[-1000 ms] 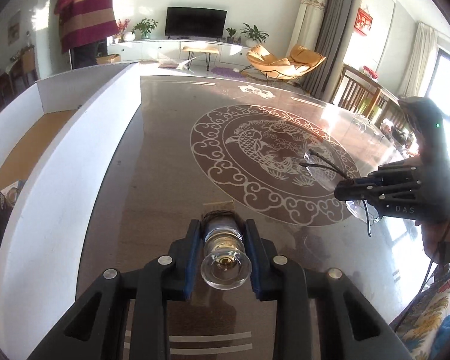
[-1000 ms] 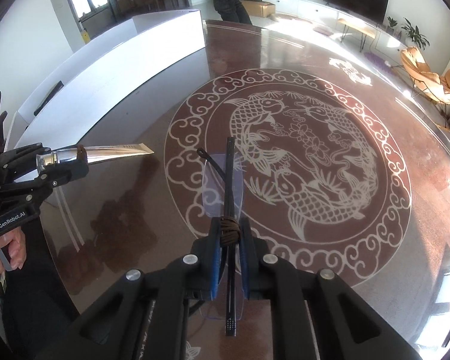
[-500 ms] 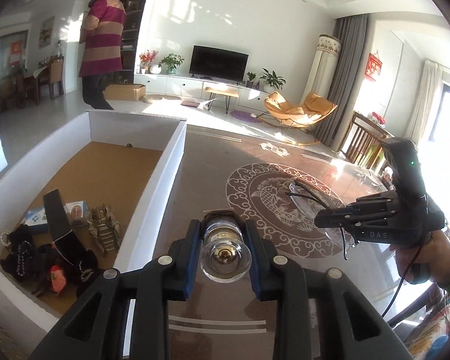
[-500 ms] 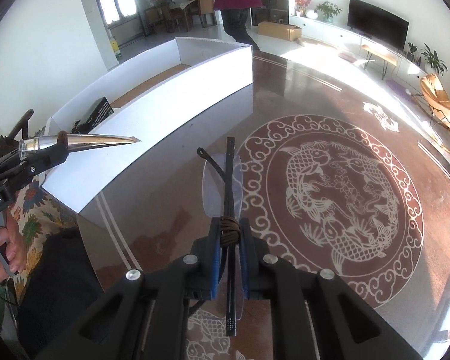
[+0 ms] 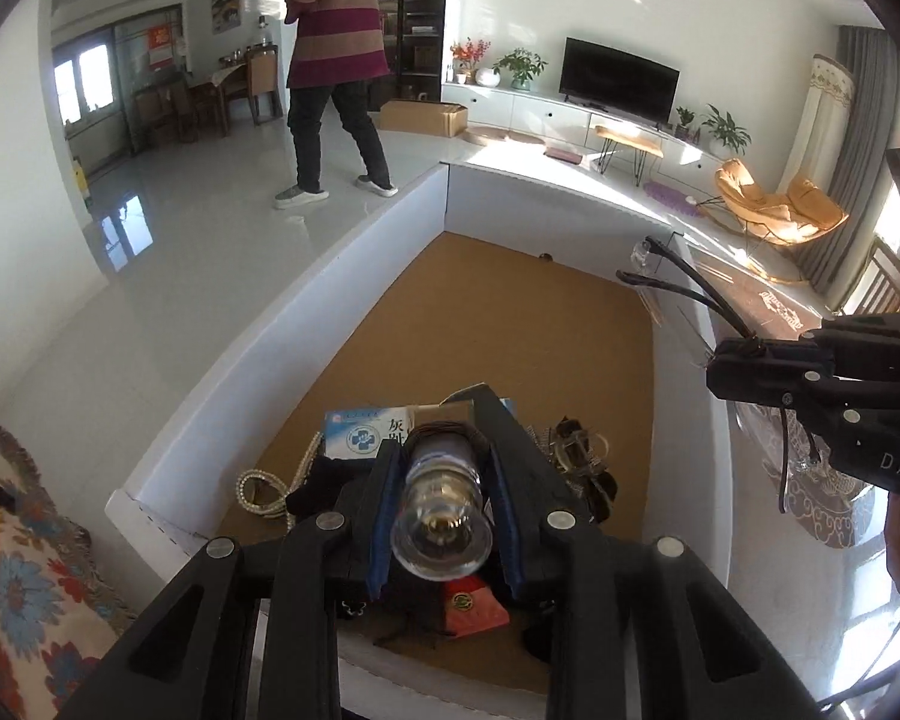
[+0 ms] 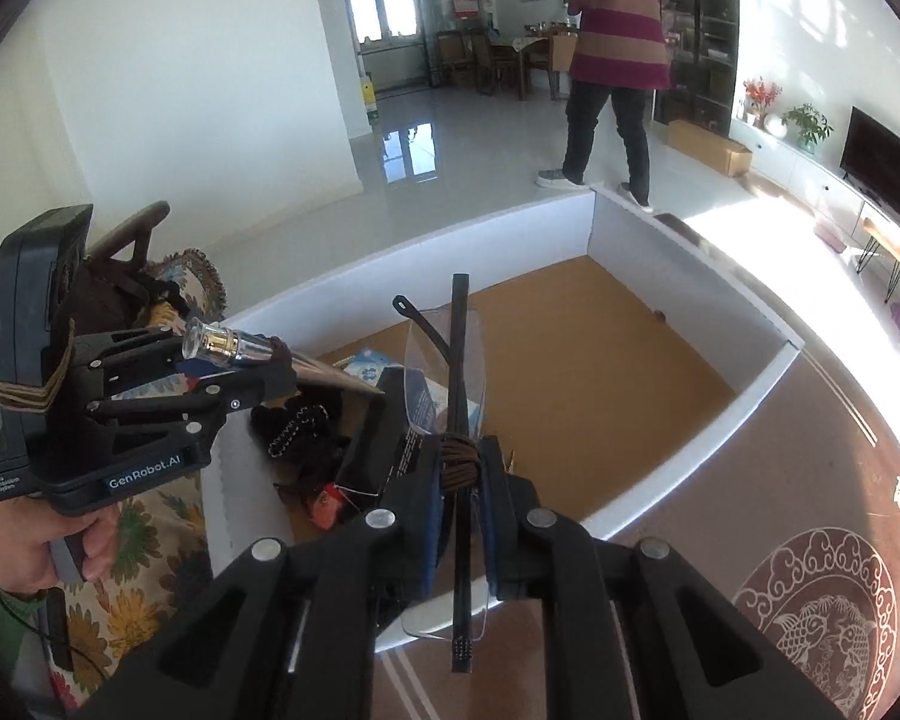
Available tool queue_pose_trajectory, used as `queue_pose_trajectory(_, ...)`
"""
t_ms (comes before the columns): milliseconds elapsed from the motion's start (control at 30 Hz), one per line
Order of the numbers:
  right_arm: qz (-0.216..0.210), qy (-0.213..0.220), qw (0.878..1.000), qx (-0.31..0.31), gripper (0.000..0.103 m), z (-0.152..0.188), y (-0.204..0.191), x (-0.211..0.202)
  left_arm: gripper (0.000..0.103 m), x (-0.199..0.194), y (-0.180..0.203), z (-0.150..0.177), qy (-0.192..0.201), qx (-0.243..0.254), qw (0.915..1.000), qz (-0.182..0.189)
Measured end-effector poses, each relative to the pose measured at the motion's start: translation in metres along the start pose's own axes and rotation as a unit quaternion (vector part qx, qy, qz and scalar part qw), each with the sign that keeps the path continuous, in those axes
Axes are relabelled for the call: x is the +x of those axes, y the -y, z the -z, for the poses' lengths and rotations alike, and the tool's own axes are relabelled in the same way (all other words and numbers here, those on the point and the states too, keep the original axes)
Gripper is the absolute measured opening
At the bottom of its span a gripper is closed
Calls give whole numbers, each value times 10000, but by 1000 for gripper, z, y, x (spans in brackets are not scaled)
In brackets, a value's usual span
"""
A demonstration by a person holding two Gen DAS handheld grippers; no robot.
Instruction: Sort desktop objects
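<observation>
White-walled box (image 5: 222,384) below 2 tongs: left tongs (image 5: 441,480) pinching 1 tube (image 5: 441,516), right tongs (image 6: 459,474) pinching 1 glasses (image 6: 444,360).

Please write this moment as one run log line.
left gripper: shut on tube | right gripper: shut on glasses | both above box | release: not yet

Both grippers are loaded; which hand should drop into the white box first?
Probably left: the left gripper, shut on the silver clear-capped tube, hangs over the white box; the right gripper with the clear safety glasses sits at its rim.
</observation>
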State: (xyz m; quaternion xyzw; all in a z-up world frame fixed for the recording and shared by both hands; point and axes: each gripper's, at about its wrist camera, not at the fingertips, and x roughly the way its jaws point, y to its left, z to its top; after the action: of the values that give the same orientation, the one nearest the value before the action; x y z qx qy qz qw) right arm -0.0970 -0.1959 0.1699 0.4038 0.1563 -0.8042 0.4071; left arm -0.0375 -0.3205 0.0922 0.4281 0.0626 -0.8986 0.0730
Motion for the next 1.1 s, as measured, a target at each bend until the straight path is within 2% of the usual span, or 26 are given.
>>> queue_pose_trajectory(33,29,-198,9998,0,14,-3,-2,20,30,13,-3,3,-181,-51,9998,-97)
queue_pose_trajectory(100,51,-656,9978,69,32,-3,-2,58,34,37,-3,7,-483,-137,9982,-315)
queue_pose_trajectory(133,56,-838,9964,61,59,-1,-2,72,50,40,-3,10,-499,-177,9980,-352)
queue_pose_trajectory(167,22,-921,9957,25,77,2,-3,80,64,41,-2,13,-448,-216,9980,-381)
queue_pose_trajectory(200,-4,-905,9959,-21,79,4,-4,82,87,38,-1,16,-331,-244,9982,-445)
queue_pose_trajectory(233,-17,-837,9965,-64,80,6,-6,79,97,34,1,18,-166,-249,9981,-544)
queue_pose_trajectory(300,-83,-721,9973,-133,82,10,-8,69,98,24,6,23,77,-226,9967,-780)
queue_pose_trajectory(367,-46,-625,9978,-225,87,12,-10,58,98,20,11,23,158,-273,9954,-903)
queue_pose_trajectory(667,133,-348,9982,-479,89,22,-10,12,98,-10,19,26,467,-396,9921,-1091)
queue_pose_trajectory(900,189,-367,9981,-453,90,27,-9,7,101,-38,34,27,739,-312,9875,-1358)
queue_pose_trajectory(1000,186,-380,9982,-431,90,30,-8,7,103,-44,38,24,708,-357,9875,-1361)
queue_pose_trajectory(1100,199,-403,9981,-426,90,29,-6,10,103,-46,42,23,723,-345,9844,-1567)
